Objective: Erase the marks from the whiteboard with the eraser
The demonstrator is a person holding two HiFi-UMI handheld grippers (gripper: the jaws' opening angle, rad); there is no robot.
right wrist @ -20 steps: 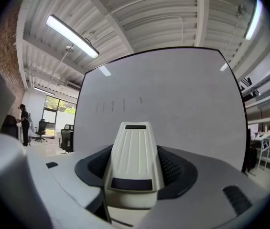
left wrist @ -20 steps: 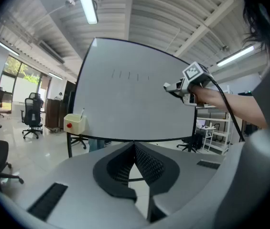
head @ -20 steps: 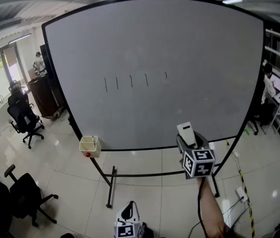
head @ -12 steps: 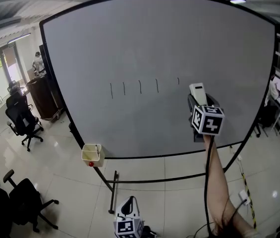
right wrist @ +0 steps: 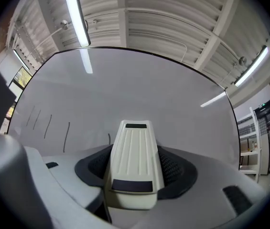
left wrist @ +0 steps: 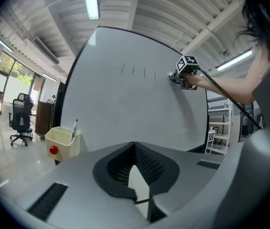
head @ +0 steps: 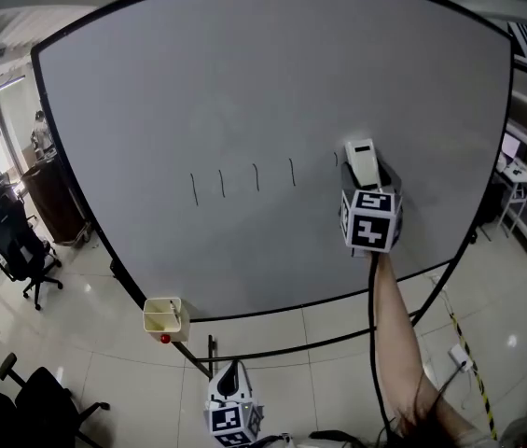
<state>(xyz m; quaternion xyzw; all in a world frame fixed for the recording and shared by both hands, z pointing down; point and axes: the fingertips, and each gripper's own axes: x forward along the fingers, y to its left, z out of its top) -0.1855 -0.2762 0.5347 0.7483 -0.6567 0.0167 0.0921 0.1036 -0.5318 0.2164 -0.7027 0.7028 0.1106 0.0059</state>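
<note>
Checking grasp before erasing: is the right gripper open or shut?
Shut on the cream ribbed plastic eraser, clamped between the jaws of the right gripper.

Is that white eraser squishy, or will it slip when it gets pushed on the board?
Probably stiff: the eraser has a ribbed, hard-looking shell and shows no bend in the right gripper. Small and plastic-looking, so likely light. The ribs should curb slipping.

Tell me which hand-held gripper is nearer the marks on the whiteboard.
Right. The right hand-held gripper, holding the eraser, is just right of the marks; the left hand-held gripper hangs far below them, under the whiteboard.
</note>
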